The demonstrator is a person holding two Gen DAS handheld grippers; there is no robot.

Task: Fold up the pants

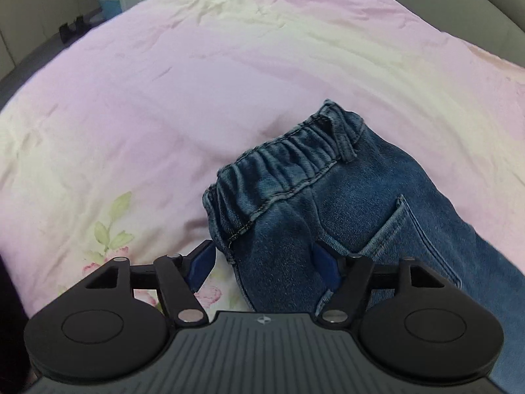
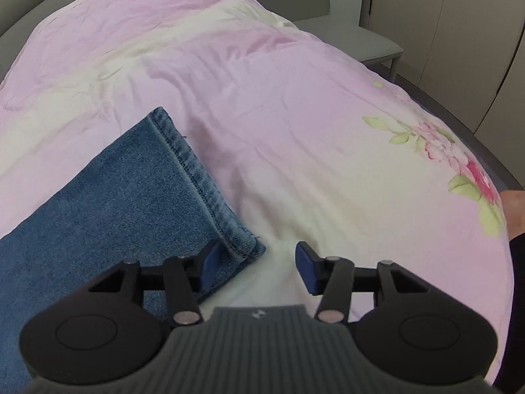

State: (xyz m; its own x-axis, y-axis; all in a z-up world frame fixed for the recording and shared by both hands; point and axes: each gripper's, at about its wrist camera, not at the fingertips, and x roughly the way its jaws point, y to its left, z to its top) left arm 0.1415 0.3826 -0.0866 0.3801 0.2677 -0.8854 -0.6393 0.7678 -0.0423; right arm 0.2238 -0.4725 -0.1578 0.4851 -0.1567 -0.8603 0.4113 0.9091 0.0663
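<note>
At our left gripper (image 1: 264, 262) the blue pads stand wide apart, gripping nothing. The near corner of the waist end of the pants (image 1: 328, 216) sits right between them: the left pad (image 1: 201, 264) is over the pink quilt (image 1: 164, 98) just off the denim edge, the right pad (image 1: 325, 267) is over the cloth near the back pocket (image 1: 410, 239). Whether either pad touches the fabric we cannot tell.

At our right gripper (image 2: 257, 267) the pads are likewise spread and empty. The corner of the leg hem (image 2: 197, 184) lies just left of the gap's centre: the left pad (image 2: 210, 264) is over the denim near the hem, the right pad (image 2: 306, 267) is over bare quilt, apart from the cloth.

So we read the pants as lying flat on the quilt with their long axis running side to side between our two hands, waistband (image 1: 282, 161) nearest the left, hem nearest the right, each end stretching away from us. The legs seem already stacked one on the other, though we cannot be sure. The next fold, we judge, turns on that axis: each gripper already straddles its own near corner, and the right should shift a little leftward for a fuller bite.

Farther off lie open quilt, a grey headboard (image 1: 492, 10) and a chair (image 2: 361, 42).
</note>
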